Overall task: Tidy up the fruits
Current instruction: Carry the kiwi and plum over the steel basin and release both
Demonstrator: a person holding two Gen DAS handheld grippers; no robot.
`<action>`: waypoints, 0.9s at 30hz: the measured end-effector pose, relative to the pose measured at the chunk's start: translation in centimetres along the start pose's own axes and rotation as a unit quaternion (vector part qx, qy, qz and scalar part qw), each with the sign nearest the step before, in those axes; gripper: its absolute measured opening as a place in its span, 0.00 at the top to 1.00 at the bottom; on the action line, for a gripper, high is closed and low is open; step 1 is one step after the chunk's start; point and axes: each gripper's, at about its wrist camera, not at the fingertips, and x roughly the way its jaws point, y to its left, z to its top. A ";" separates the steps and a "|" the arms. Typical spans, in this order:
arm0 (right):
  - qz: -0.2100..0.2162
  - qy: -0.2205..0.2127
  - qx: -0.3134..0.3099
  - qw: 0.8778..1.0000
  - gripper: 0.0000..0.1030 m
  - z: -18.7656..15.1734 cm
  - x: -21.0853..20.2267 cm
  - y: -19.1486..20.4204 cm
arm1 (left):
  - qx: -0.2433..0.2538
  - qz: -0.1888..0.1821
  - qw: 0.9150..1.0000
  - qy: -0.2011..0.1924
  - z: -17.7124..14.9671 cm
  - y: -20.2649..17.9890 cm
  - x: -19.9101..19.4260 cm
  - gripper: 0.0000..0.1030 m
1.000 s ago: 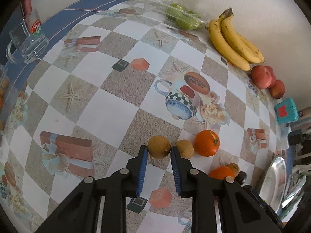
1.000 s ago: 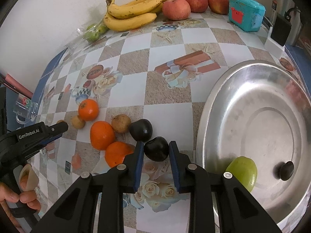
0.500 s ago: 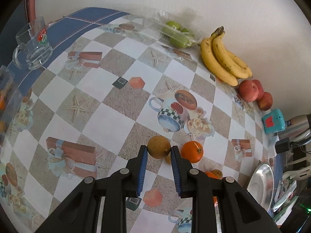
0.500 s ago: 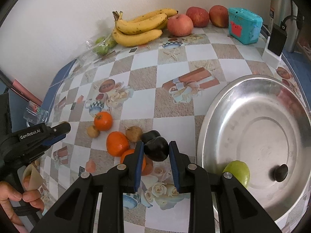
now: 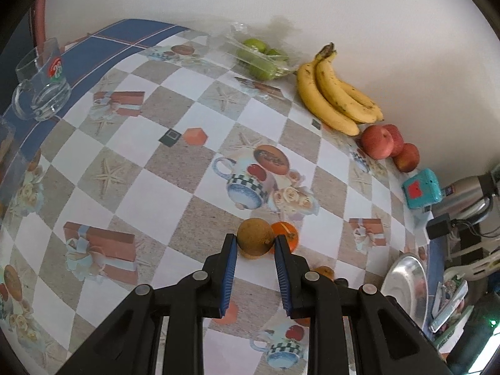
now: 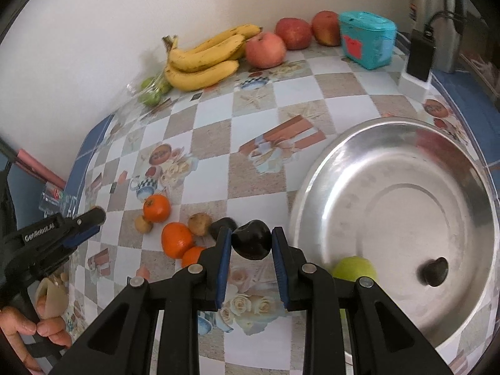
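Left gripper pinches round brown fruit between blue pads at fingertips. Right gripper pinches dark purple-black plum likewise, beside steel tray.

A plain white wall backs the surface. Its checkered cloth (grey and white, printed with starfish and gifts) ends in a blue border.

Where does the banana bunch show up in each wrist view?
Left wrist: bananas upper right of centre, against the wall, between bagged green fruit and apples.
Right wrist: bananas at top, left of centre, by the wall.
Shared landmark: the teal box past the apples.
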 end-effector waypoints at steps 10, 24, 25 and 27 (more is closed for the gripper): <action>-0.057 -0.021 0.066 0.996 0.74 0.0 -1.9 -5.5 | 0.088 -0.039 0.995 0.010 -2.5 -6.1 -0.3 0.75; -0.091 -0.043 0.138 0.985 0.73 -0.5 -3.8 -10.8 | 0.242 -0.079 0.966 0.034 -8.8 -16.0 0.7 0.74; -0.092 -0.045 0.141 0.985 0.73 -0.5 -3.9 -11.0 | 0.253 -0.083 0.963 0.031 -9.1 -16.5 0.8 0.74; -0.096 -0.046 0.145 0.984 0.73 -0.6 -4.0 -11.2 | 0.265 -0.091 0.959 0.030 -9.5 -17.3 0.9 0.74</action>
